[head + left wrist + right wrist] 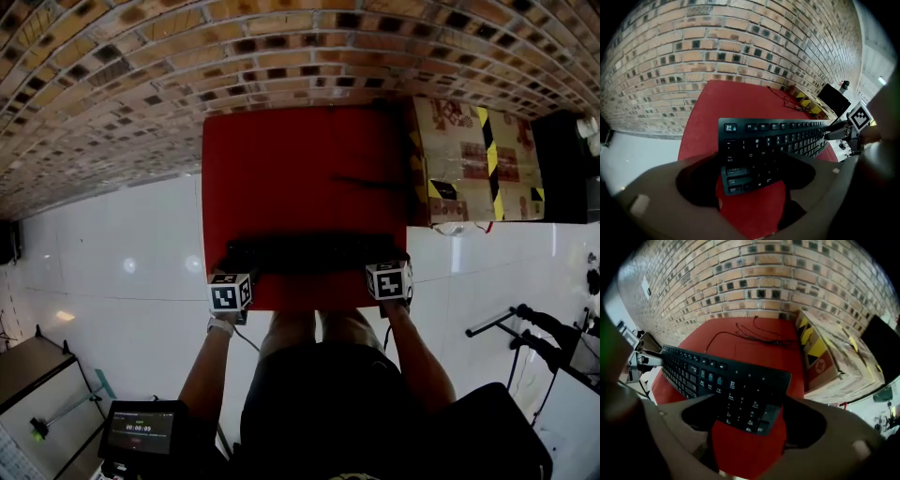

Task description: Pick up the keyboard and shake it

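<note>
Left gripper (752, 161) and right gripper (750, 401) clamp the keyboard's (309, 253) 2 ends

Left forearm (208, 361) and right forearm (413, 349) are held forward. Left gripper (229, 270) and right gripper (393, 262), pitched steeply down, are clamped wide on opposite keyboard (309, 253) ends.
</note>
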Demonstrator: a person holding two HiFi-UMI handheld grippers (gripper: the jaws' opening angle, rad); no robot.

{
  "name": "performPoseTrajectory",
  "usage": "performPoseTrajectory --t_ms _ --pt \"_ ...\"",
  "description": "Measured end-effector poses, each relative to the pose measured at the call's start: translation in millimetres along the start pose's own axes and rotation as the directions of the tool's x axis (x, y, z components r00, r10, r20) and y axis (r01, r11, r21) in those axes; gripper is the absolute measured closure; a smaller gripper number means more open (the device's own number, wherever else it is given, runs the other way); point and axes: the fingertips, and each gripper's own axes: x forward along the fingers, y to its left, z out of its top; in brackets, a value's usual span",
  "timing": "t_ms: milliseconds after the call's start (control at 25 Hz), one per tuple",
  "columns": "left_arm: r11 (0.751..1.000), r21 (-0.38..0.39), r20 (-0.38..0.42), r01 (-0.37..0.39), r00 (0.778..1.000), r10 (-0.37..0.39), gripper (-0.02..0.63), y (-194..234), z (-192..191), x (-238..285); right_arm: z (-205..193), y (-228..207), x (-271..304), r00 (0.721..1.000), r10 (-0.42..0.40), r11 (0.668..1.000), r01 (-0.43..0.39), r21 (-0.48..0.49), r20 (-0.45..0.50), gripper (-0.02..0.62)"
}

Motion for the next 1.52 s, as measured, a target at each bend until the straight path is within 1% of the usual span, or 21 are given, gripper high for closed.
performPoseTrajectory --t_ms 80,160,280,360,400,480,560,600,680,760,840,960,1000,1040,1080,1120,1160,1200,1280,1360,1520 --pt "1.0 -0.002 0.037 -0.007 0.999 0.007 0.21 -4 10 -6 14 -3 -13 0.998 -0.022 1.0 0.021 0.018 0.055 0.2" --pt "1.0 0.006 0.082 -0.02 0.996 0.02 0.215 -9 24 -14 31 -7 -24 0.992 -0.04 0.999 0.039 0.013 0.12 0.202" --pt "0.998 0.031 0.173 -0.045 0.984 0.039 0.213 -16 56 -31 64 -15 -49 0.969 -0.078 0.997 0.077 0.01 0.235 0.202" --pt "0.997 0.046 0.246 -0.056 0.968 0.043 0.213 -22 84 -45 93 -22 -75 0.936 -0.106 0.994 0.111 0.006 0.334 0.202" --pt "0.997 0.053 0.29 -0.062 0.956 0.044 0.213 -26 100 -54 108 -25 -90 0.916 -0.12 0.992 0.127 0.005 0.383 0.202" --pt "0.995 0.066 0.383 -0.072 0.923 0.041 0.213 -33 133 -76 136 -31 -121 0.869 -0.144 0.987 0.158 0.009 0.474 0.202" --pt "0.993 0.082 0.479 -0.083 0.877 0.034 0.206 -43 168 -103 163 -36 -156 0.809 -0.156 0.983 0.18 0.014 0.566 0.202" --pt "0.992 0.092 0.527 -0.091 0.85 0.029 0.205 -47 186 -118 177 -38 -175 0.773 -0.158 0.982 0.19 0.013 0.615 0.202" --pt "0.988 0.113 0.617 -0.11 0.787 0.017 0.202 -56 222 -151 204 -40 -217 0.687 -0.158 0.977 0.211 0.014 0.709 0.202" --pt "0.983 0.13 0.699 -0.131 0.715 0.003 0.201 -66 255 -186 228 -41 -259 0.592 -0.161 0.972 0.232 0.025 0.79 0.203" --pt "0.977 0.144 0.771 -0.156 0.637 -0.012 0.199 -78 284 -221 248 -42 -298 0.499 -0.159 0.968 0.248 0.035 0.852 0.204" --pt "0.97 0.153 0.854 -0.19 0.519 -0.033 0.201 -94 317 -271 270 -41 -355 0.354 -0.141 0.961 0.274 0.041 0.925 0.204" --pt "0.968 0.156 0.874 -0.197 0.485 -0.042 0.199 -100 324 -284 274 -41 -373 0.307 -0.138 0.957 0.285 0.048 0.942 0.204" --pt "0.967 0.158 0.889 -0.2 0.455 -0.051 0.199 -105 330 -295 277 -41 -391 0.267 -0.139 0.954 0.295 0.057 0.954 0.204" --pt "0.966 0.16 0.901 -0.203 0.43 -0.059 0.199 -110 336 -305 279 -41 -404 0.238 -0.142 0.951 0.303 0.065 0.961 0.206" --pt "0.966 0.16 0.91 -0.205 0.409 -0.064 0.199 -113 340 -312 281 -42 -413 0.224 -0.145 0.948 0.31 0.071 0.964 0.206" --pt "0.965 0.157 0.917 -0.208 0.392 -0.065 0.199 -115 344 -319 283 -42 -420 0.215 -0.146 0.947 0.313 0.073 0.966 0.206" --pt "0.965 0.154 0.923 -0.212 0.38 -0.064 0.199 -117 347 -323 286 -42 -425 0.203 -0.144 0.947 0.312 0.076 0.968 0.206" --pt "0.965 0.147 0.93 -0.217 0.363 -0.06 0.199 -120 349 -330 288 -42 -435 0.176 -0.138 0.948 0.308 0.079 0.975 0.206" --pt "0.964 0.142 0.938 -0.226 0.341 -0.058 0.201 -124 350 -337 289 -39 -447 0.143 -0.128 0.951 0.299 0.081 0.981 0.206" --pt "0.96 0.139 0.958 -0.244 0.277 -0.068 0.206 -131 356 -355 289 -37 -467 0.078 -0.121 0.951 0.296 0.093 0.99 0.206"
